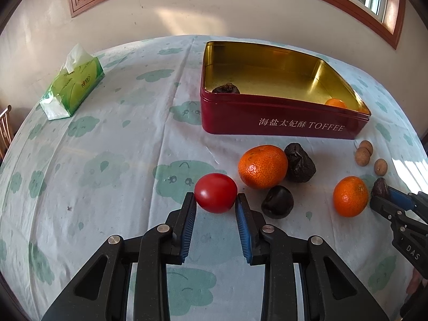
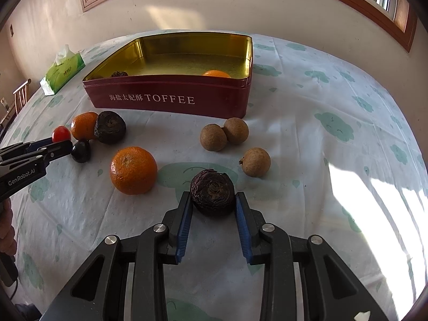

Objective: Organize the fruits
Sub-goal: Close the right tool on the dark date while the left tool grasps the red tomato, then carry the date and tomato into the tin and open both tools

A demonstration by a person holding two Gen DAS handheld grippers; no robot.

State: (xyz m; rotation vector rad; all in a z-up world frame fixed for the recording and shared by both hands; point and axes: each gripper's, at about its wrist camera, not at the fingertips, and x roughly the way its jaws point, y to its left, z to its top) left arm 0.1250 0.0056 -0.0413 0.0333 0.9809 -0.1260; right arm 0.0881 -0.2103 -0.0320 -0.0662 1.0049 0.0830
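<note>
The counter [image 1: 107, 160] wears a pale cloth printed with green cloud faces, creased along its folds and lit by a bright patch of sun at its right side. Behind it rises a cream wall with a window in a reddish wooden frame [image 2: 401, 13]. A green tissue pack [image 1: 73, 85] lies at the far left.

A dark red tin [image 2: 171, 99] with a gold inside stands at the back; its front reads "TOFFEE" after a row of Chinese characters. Inside lie a mandarin [image 2: 216, 73] and a dark wrinkled fruit [image 2: 119, 74].

The left claw [image 1: 215, 200] is clamped on a small red tomato [image 1: 215, 196] down on the cloth — beside it are a mandarin [image 1: 262, 166] and two dark fruits. Its side reads "GenRobot.AI". The right claw [image 2: 213, 200] grips a dark wrinkled fruit [image 2: 212, 191] on the cloth, between another mandarin [image 2: 133, 169] and three brown longans [image 2: 255, 161].
</note>
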